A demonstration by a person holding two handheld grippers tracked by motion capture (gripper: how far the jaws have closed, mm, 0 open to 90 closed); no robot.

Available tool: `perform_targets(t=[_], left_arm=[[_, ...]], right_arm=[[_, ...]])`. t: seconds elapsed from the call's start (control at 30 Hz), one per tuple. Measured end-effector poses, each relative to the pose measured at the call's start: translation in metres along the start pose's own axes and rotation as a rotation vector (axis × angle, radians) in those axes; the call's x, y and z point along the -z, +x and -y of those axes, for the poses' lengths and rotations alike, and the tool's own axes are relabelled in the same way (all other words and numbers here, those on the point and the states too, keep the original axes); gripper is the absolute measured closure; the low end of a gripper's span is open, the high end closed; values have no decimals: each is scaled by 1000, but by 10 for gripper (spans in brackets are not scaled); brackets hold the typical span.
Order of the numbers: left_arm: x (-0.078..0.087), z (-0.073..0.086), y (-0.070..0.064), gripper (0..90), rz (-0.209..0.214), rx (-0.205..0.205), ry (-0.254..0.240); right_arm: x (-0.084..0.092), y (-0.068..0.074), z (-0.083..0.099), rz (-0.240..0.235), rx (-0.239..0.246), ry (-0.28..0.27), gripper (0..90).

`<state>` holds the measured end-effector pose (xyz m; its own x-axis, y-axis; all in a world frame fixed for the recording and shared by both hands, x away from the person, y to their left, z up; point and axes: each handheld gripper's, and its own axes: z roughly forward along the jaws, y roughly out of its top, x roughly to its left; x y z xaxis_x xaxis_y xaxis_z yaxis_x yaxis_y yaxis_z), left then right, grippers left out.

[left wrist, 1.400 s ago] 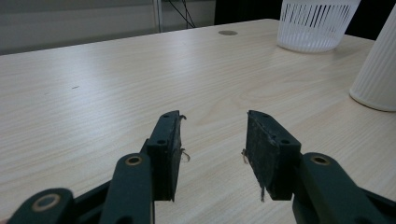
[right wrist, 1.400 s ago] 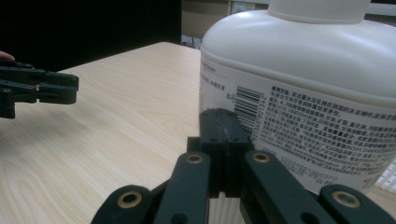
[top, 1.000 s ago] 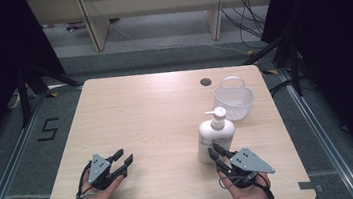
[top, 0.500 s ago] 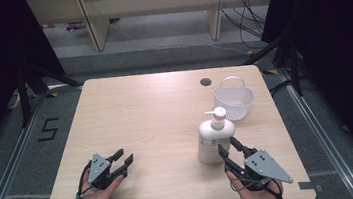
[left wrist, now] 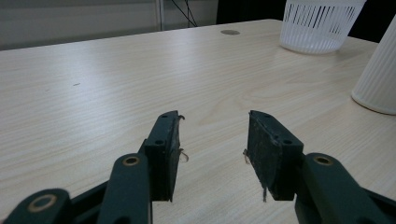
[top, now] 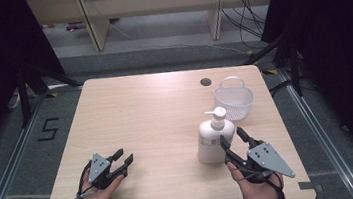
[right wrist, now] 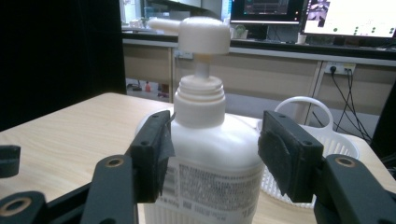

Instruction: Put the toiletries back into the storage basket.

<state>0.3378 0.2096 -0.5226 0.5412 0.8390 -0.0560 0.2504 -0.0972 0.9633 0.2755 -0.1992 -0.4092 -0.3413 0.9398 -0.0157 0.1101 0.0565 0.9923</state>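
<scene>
A white pump bottle [top: 214, 136] stands upright on the table's right half, also seen close in the right gripper view [right wrist: 208, 154]. My right gripper [top: 233, 140] is open just behind it, its jaws straddling the bottle's near side; in its own view [right wrist: 215, 140] the pads flank the bottle's shoulder and I cannot tell if they touch. A white slotted basket [top: 234, 100] sits beyond the bottle. At the front left, my left gripper [top: 123, 159] rests open and holds nothing, its jaws apart over bare wood [left wrist: 212, 135].
The light wooden table [top: 146, 118] has a round cable hole [top: 205, 82] near its far edge. The basket [left wrist: 322, 23] and the bottle's base [left wrist: 378, 79] appear at the right of the left gripper view. Dark curtains and floor rails surround the table.
My right gripper has moved forward and slightly up toward the pump bottle, now with its jaws on either side of it. The left gripper has stayed still.
</scene>
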Motion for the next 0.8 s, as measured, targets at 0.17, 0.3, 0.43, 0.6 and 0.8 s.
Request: perform_targets(t=[0.17,0.3,0.43,0.6,0.8], left_arm=[[3,0,-1,534,-3,-11,8],[3,1,-2,534,-4,-6,3],[2,1,-2,533,-2,-8,-1],[3,0,-2,532,-7,-7,8],[3,0,-1,532,-7,-5,9]], right_arm=[[-7,3,-7,8,-6,-30,423],[-14,8,-12,17,-5,-30,414],[-22,13,-15,29,-22,-18,413],[-34,18,-20,62,-24,-11,417],[-44,18,-24,87,-13,-7,448]])
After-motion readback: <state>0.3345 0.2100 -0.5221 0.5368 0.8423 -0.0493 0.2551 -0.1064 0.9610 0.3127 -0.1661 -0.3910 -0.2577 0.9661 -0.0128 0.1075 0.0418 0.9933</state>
